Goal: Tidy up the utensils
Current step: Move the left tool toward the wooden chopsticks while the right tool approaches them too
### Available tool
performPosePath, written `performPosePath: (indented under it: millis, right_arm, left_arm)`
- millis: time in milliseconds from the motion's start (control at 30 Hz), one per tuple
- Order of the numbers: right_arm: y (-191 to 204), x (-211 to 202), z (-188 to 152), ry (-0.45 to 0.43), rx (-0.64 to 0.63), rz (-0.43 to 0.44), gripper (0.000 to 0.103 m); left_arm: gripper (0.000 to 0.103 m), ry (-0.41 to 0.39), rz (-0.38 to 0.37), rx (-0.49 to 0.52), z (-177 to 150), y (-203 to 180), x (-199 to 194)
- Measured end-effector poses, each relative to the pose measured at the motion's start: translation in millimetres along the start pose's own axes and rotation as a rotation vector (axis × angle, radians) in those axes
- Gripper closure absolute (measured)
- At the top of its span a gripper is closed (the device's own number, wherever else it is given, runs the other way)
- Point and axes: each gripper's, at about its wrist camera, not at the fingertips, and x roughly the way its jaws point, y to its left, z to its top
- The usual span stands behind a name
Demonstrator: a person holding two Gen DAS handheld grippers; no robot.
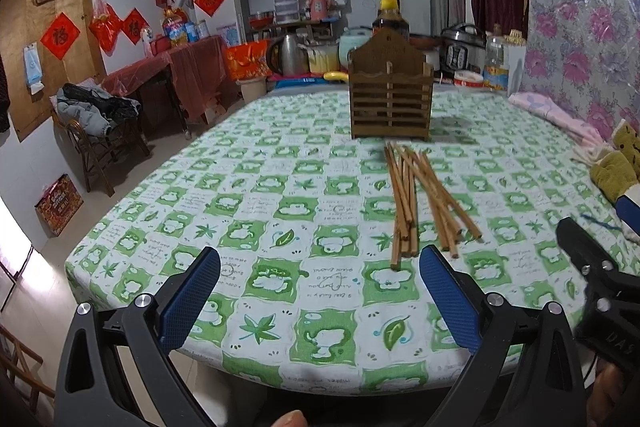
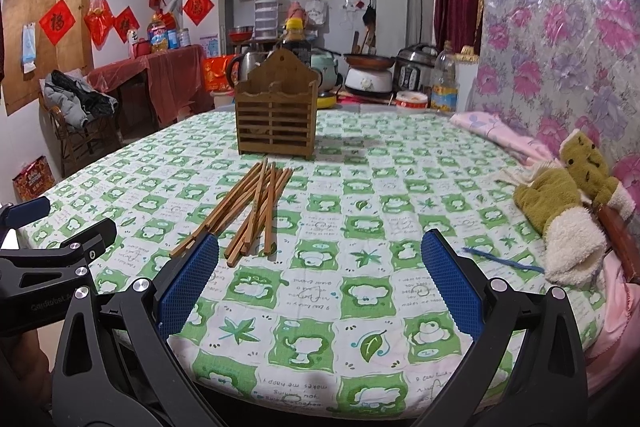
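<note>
- Chopsticks point(image 1: 420, 203) lie in a loose wooden bundle on my green-and-white tablecloth point(image 1: 280, 187), fanned out, near ends toward me, far ends pointing at the holder.
- My left gripper point(image 1: 320, 267) is spread wide and holds nothing; the bundle lies ahead of it and to its right, the nearest tips just beside my right blue pad point(image 1: 448, 299).
- My right gripper point(image 2: 320, 267) is also wide apart and empty; in its view the chopsticks point(image 2: 248, 211) lie ahead and to the left, near ends just beside my left blue pad point(image 2: 188, 279).
- Both claws hover at the table's near edge, side by side, with the bundle between their lines of sight.
- The slatted wooden holder point(image 1: 390, 95) stands upright beyond the chopsticks, just past their far ends.
- A plush toy point(image 2: 568, 203) lies at the table's right side, well apart from the bundle.
</note>
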Motion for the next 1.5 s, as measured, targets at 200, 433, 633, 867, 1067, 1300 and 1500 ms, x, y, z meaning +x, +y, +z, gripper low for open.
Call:
performPosePath:
  millis: [200, 433, 633, 867, 1067, 1300, 1500]
  right_arm:
    - [-21.8, 24.7, -1.3, 0.098, 0.004, -0.005, 0.006]
    - [-35.8, 60.4, -8.2, 0.211, 0.034, 0.046, 0.006]
    - [-38.0, 70.3, -8.6, 0.222, 0.027, 0.044, 0.006]
    - [-41.7, 74.0, -8.7, 0.223, 0.043, 0.054, 0.006]
    - [-43.8, 74.3, -7.3, 0.221, 0.045, 0.05, 0.006]
    - [-53.4, 71.1, -1.3, 0.208, 0.073, 0.074, 0.006]
    - [-55.3, 81.3, 6.7, 0.243, 0.13, 0.167, 0.009]
  left_arm:
    - [0.006, 0.138, -0.008, -0.041, -2.5, 18.9, 32.9]
    - [0.006, 0.262, -0.085, -0.037, -6.5, 17.7, 72.3]
    - [0.006, 0.269, -0.149, -0.002, -2.6, 5.5, 84.2]
    - [0.006, 0.282, -0.205, 0.057, 25.1, -16.7, 101.0]
    - [0.006, 0.405, -0.148, 0.105, 61.2, -41.0, 157.7]
    - [0.005, 0.49, -0.133, -0.105, 70.9, 14.3, 190.3]
    - [0.006, 0.459, -0.052, -0.167, 62.8, 59.9, 180.8]
